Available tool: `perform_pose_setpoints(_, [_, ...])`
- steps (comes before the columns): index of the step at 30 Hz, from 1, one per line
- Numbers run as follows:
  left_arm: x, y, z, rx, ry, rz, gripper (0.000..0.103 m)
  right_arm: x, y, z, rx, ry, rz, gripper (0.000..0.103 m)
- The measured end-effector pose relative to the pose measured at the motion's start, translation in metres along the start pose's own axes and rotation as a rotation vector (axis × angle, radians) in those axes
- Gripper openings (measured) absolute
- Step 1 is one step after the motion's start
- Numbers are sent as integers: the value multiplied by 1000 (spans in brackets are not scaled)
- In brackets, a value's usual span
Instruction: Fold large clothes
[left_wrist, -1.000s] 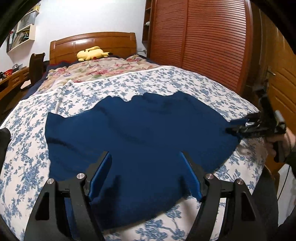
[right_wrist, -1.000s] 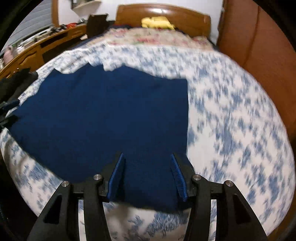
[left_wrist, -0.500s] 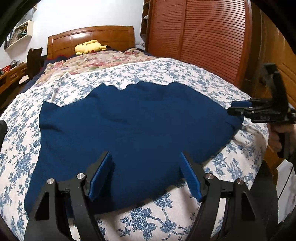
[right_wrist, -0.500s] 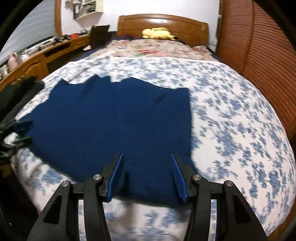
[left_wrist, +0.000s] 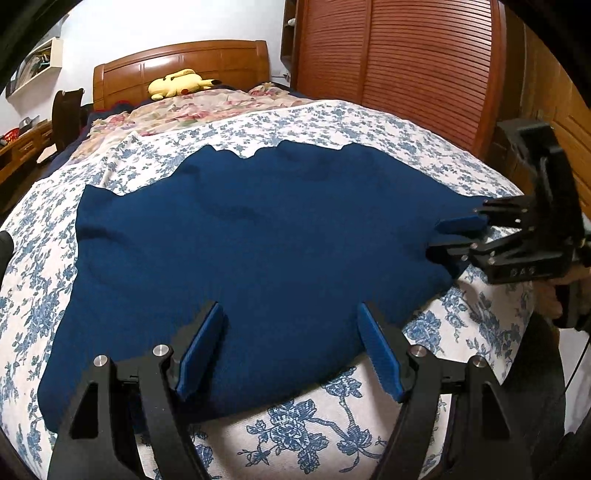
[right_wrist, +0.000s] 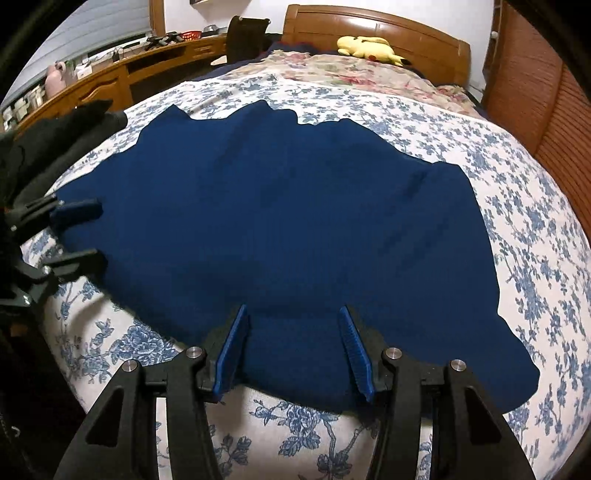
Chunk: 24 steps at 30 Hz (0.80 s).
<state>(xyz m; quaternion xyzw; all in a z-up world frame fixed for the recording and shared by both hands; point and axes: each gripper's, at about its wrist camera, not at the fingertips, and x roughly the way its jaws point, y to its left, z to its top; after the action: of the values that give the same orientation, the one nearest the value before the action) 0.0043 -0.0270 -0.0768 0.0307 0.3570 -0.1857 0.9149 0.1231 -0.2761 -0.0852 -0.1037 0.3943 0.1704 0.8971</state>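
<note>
Left wrist view shows a large navy garment (left_wrist: 258, 266) spread flat on a bed (left_wrist: 332, 435) covered in a blue-flowered sheet, its near hem lying close to the foot edge. The left gripper (left_wrist: 291, 347) hovers over that hem with its blue-padded fingers wide apart and nothing between them. At the right side of this view the right gripper (left_wrist: 448, 240) now reaches over the garment's right edge, its jaws parted and empty; a second ago it was further off to the side. From the right wrist view, that gripper (right_wrist: 293, 349) sits above the near hem, and the garment (right_wrist: 295, 221) has shifted towards the middle of the frame as the hand swung inwards. A yellow plush toy (left_wrist: 177, 83) lies by the wooden headboard (left_wrist: 207, 59). Both hands seem to be lining up along the hem, likely to pinch it for a first fold; no fold is made yet.
</note>
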Motion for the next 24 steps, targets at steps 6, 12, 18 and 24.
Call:
perform_pose_setpoints(6, [2,0,0,0,2,1,76,-23,-5,-3,6,-3,-52,57])
perform_pose_setpoints(12, [2,0,0,0,2,2,76,-51,-35,-10,74,-34,-145,61])
perform_pose_setpoints(18, [2,0,-1,1,2,3,76,-73,-55,-20,163,-57,-175,62])
perform_pose_setpoints(24, [2,-1,-1,1,1,2,76,-75,-63,-26,207,-44,-185,74])
